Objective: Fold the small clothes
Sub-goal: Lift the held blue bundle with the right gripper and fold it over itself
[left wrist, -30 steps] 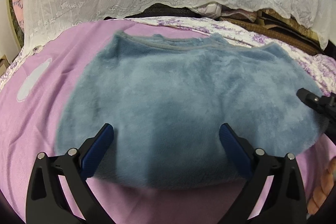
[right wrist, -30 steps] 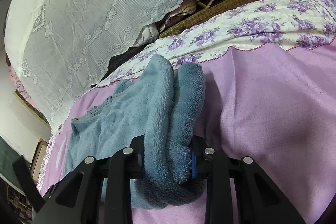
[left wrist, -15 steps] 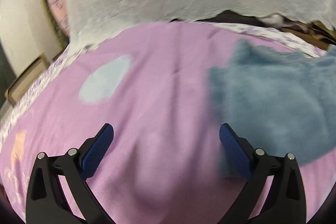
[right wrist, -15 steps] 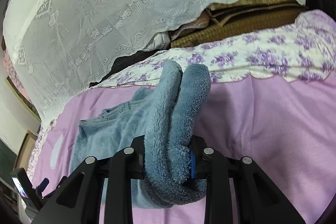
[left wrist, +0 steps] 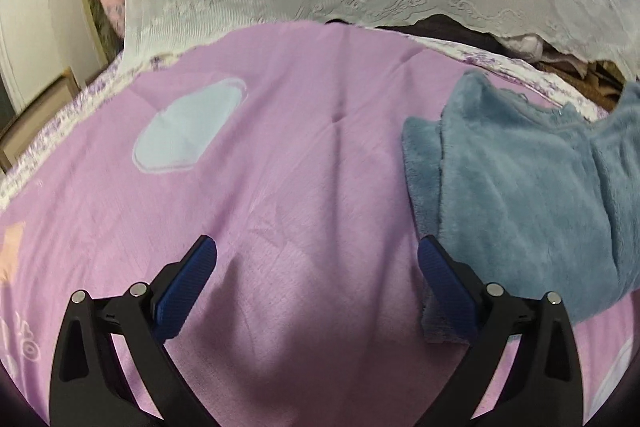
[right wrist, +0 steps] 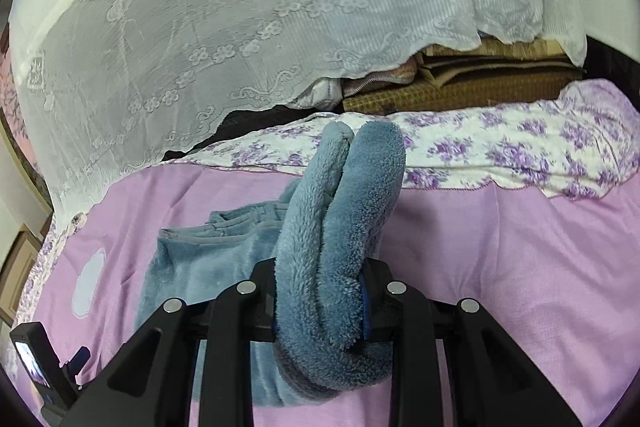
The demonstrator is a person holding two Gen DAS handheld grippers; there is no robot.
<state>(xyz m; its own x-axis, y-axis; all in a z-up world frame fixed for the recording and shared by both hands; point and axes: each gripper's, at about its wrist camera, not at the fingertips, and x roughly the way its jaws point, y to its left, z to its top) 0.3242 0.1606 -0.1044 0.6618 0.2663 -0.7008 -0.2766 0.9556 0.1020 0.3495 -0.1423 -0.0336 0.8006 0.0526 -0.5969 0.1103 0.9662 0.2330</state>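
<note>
My left gripper (left wrist: 316, 277) has swung off the fleece (left wrist: 520, 195), jaws apart over pink sheet (left wrist: 280, 147); fleece lies right, perhaps touching one finger. Right gripper (right wrist: 320, 307) clamps its folded edge.

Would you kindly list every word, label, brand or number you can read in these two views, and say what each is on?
No text can be read with confidence.
Purple letters printed on the pink sheet at the left wrist view's lower left edge: cut off and distorted, unreadable.
Small lit screen at the right wrist view's lower left: too small to read.
Blue fleece garment: no visible label.
</note>
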